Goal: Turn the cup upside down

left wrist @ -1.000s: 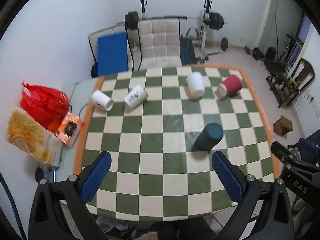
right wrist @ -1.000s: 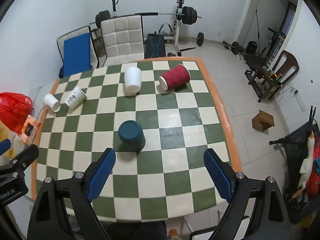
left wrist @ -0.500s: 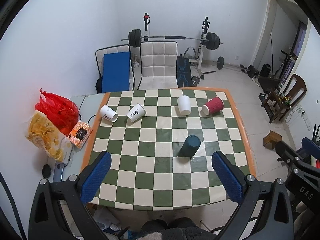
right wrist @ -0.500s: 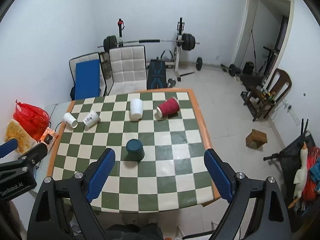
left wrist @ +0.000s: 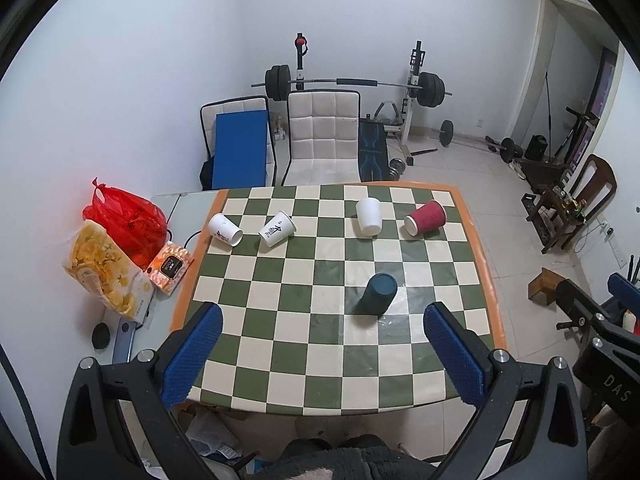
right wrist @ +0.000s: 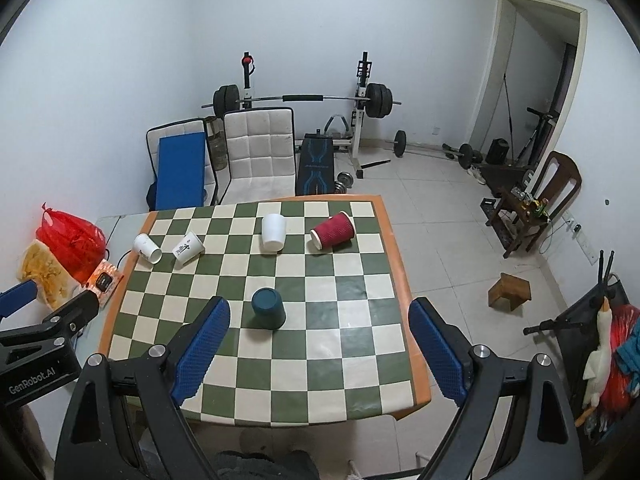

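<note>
dark teal plastic cup (left wrist: pixel 378 294): upside down on the green-and-cream checkered table (left wrist: pixel 296 320), right of centre, standing free. left gripper (left wrist: pixel 322 354): blue pads spread wide, empty, held above the near table edge. right gripper (right wrist: pixel 318 350): likewise spread, empty. far row: two white printed paper cups (left wrist: pixel 277 229) on their sides, plain white cup (left wrist: pixel 369 216) inverted, red ribbed paper cup (left wrist: pixel 426 218) on its side.

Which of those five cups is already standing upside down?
The dark teal cup, nearest the grippers: it stands mouth-down. The red cup and three white cups lie tipped over.
</note>
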`<move>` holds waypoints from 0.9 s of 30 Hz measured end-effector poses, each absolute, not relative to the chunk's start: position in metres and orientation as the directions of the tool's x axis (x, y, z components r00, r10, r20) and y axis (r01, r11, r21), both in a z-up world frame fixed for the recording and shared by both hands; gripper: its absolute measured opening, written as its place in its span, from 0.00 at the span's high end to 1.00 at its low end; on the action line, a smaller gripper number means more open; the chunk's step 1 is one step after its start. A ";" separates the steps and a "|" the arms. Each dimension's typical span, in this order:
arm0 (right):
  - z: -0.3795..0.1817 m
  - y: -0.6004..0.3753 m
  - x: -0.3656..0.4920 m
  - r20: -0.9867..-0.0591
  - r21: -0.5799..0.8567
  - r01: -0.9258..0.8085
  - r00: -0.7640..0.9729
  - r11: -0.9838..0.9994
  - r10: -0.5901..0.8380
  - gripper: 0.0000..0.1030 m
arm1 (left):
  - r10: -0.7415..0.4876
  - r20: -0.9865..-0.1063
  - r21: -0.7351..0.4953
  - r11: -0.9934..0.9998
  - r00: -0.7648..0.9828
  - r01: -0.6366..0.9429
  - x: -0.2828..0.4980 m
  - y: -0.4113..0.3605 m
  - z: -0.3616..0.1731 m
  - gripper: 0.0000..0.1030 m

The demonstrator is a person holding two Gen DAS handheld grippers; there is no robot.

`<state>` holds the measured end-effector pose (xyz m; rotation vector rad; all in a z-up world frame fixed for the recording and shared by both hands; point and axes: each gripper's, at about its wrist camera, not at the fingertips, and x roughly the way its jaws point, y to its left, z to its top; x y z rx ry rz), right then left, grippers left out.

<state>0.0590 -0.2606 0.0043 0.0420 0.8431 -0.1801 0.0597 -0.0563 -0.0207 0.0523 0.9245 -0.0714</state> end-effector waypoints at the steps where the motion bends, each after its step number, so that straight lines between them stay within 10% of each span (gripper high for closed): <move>1: 0.003 -0.261 0.062 -0.748 -0.033 0.173 0.649 0.984 -0.139 0.10 | -0.037 -0.799 0.016 0.996 0.600 0.083 0.060 -0.057 -0.021 0.00; 27: -0.006 -0.261 0.077 -0.748 -0.017 0.135 0.655 0.991 -0.102 0.04 | -0.012 -0.783 0.009 0.999 0.622 0.031 0.059 -0.053 -0.015 0.00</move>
